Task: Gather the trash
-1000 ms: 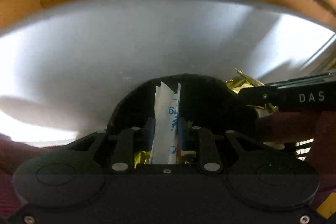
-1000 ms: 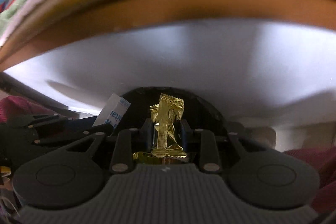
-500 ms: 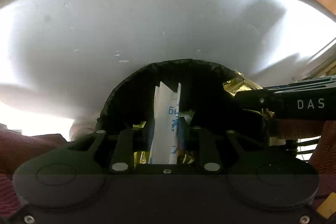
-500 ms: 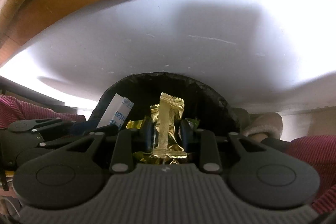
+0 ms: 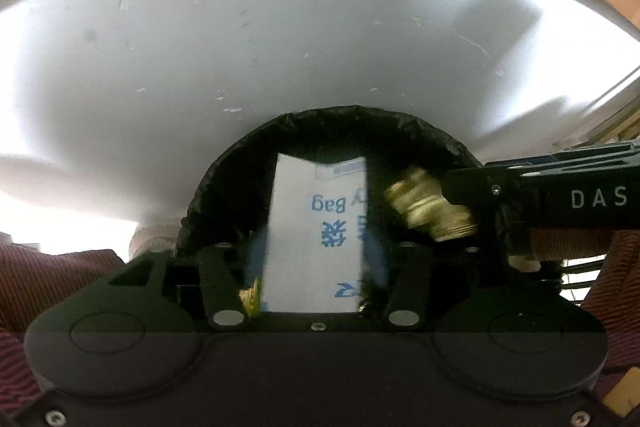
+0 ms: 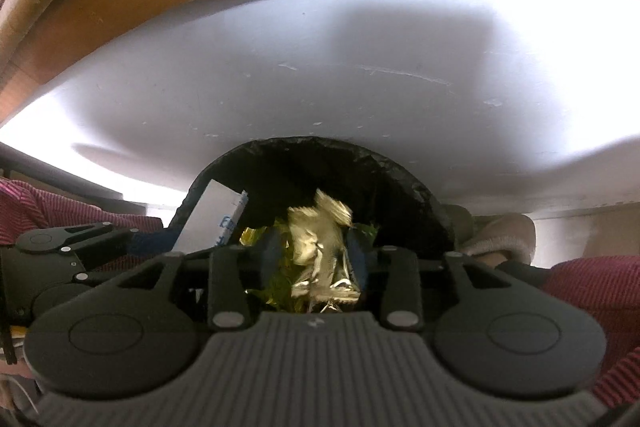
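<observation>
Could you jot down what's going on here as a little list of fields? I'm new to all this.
Setting: white wall behind a black-lined bin
Left hand-held gripper: open, white printed bag between its fingers, over the bin
Right hand-held gripper: open, gold wrapper blurred between its fingers
Bin contents: more gold wrappers
Person: red striped sleeve

The black-lined bin mouth is lying open below both grippers. The white packet and gold wrapper are occupying its centre, the white wall closing off the far side.
</observation>
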`<state>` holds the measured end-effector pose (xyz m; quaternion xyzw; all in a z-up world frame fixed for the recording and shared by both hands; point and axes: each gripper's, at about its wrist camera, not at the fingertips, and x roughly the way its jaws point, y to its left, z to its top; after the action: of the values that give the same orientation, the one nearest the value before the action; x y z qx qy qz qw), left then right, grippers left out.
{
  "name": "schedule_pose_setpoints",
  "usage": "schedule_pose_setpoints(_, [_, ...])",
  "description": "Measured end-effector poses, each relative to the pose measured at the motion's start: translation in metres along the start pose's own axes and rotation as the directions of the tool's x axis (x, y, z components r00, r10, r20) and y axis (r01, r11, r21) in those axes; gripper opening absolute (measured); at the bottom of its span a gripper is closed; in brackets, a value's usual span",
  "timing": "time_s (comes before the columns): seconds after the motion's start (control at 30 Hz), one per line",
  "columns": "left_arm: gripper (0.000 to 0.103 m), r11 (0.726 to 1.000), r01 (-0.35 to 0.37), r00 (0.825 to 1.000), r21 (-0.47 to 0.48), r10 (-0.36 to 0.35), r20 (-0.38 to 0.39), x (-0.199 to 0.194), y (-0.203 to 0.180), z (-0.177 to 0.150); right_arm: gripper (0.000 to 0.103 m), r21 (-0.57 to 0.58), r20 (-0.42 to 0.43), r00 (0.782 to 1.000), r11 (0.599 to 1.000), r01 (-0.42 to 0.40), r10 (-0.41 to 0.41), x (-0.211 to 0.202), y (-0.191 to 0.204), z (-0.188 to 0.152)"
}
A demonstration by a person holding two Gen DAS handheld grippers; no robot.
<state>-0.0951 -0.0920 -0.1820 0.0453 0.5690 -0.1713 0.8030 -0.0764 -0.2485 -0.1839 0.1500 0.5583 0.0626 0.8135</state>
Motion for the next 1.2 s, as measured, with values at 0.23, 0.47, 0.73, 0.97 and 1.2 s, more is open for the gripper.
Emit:
schedule_pose_setpoints(0.23, [0.068,1.0,-0.01,1.0,-0.001,0.01,0.005,-0.004,0.001,0.001,0.063,0.002,0.008,1.0,1.0,0.001,-0.001,-0.002,0.001,0.001])
schedule_pose_setpoints(0.47, [0.08,1.0,-0.022,0.999,0.019,0.022,0.037,-0.014,-0.005,0.002,0.072,-0.011,0.02,1.0,1.0,0.007,-0.007,-0.009,0.001,0.001])
schedule_pose_setpoints(0.73, [0.082,0.999,-0.019,0.997,0.04,0.016,0.077,-0.03,-0.011,0.003,0.08,-0.025,0.055,0.998,1.0,0.015,-0.014,-0.025,0.003,-0.002])
schedule_pose_setpoints(0.97, [0.082,0.999,-0.018,0.994,0.051,0.012,0.107,-0.045,-0.015,0.0,0.082,-0.048,0.088,0.996,0.999,0.008,-0.004,-0.038,0.008,-0.005])
schedule_pose_setpoints(1.2, [0.082,0.994,0.014,0.977,0.11,-0.037,0.211,-0.094,-0.02,-0.005,0.082,-0.16,0.157,0.985,0.986,-0.043,0.068,-0.079,0.018,-0.005])
